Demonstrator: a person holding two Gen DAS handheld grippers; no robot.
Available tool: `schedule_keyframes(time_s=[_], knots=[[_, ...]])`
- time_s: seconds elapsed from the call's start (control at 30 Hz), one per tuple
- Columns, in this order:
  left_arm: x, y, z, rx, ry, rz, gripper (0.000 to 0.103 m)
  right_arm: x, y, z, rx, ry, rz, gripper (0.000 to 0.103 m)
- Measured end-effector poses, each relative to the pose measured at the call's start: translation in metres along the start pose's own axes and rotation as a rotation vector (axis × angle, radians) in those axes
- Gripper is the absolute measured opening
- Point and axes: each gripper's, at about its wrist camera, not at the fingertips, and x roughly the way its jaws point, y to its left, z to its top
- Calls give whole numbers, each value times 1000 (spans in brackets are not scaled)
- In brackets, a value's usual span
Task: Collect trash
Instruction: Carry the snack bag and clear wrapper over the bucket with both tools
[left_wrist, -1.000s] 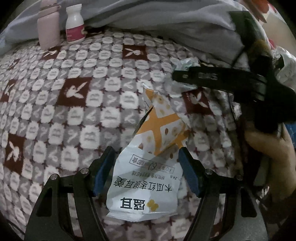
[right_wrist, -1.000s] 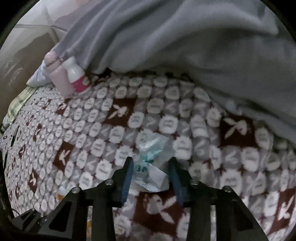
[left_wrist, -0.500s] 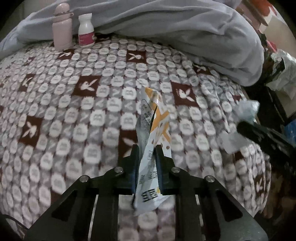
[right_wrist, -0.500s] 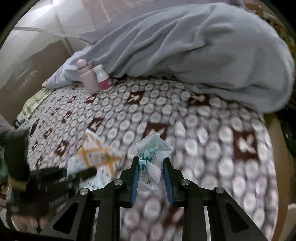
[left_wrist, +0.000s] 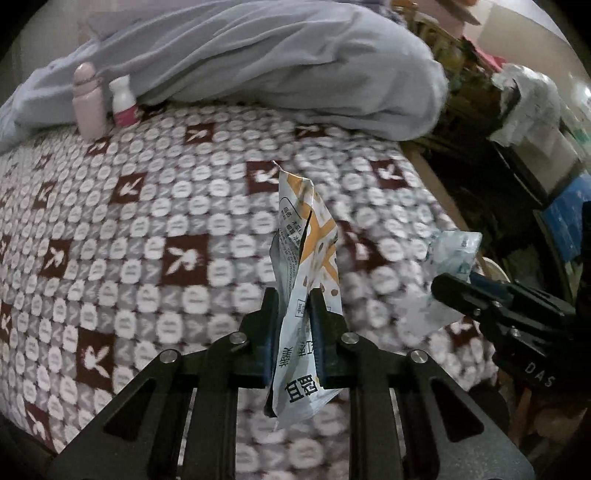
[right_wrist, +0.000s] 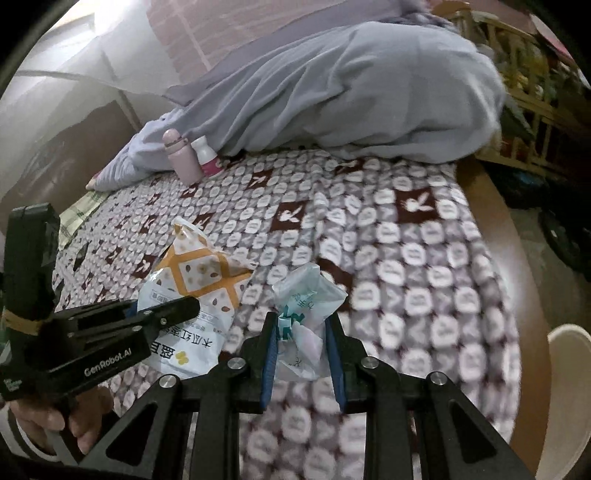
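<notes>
Upright: pink bottle (left_wrist: 88, 107), white bottle (left_wrist: 123, 100), touching; contents unseen.

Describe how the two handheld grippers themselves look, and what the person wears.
Both the left gripper and the right gripper are black angular frames with silver bolts and blue finger pads. The left one's body carries white "GenRobot.AI" lettering. A light, dark-striped sleeve cuff shows.

Room was pretty dim. The bed (right_wrist: 424, 258) had a grey-and-maroon patterned blanket (left_wrist: 155, 236) with white rabbit heads on it, and a big rumpled grey duvet (right_wrist: 369, 92) was piled at the far end. A pale wall (right_wrist: 74, 74) ran behind on the left, cluttered wooden shelves (right_wrist: 524, 103) stood off to the right, and the bed's wooden edge (right_wrist: 495, 214) showed there too
</notes>
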Motion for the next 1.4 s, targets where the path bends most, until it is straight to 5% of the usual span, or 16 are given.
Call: schedule_keyframes(time_s=[0.57, 1.4], knots=[[-6, -80, -8, 123, -15, -24, 14, -57, -48, -29, 63, -48, -75, 24], [17, -208, -16, 307, 22, -153, 14, -125, -150, -73, 229, -80, -257, 24]])
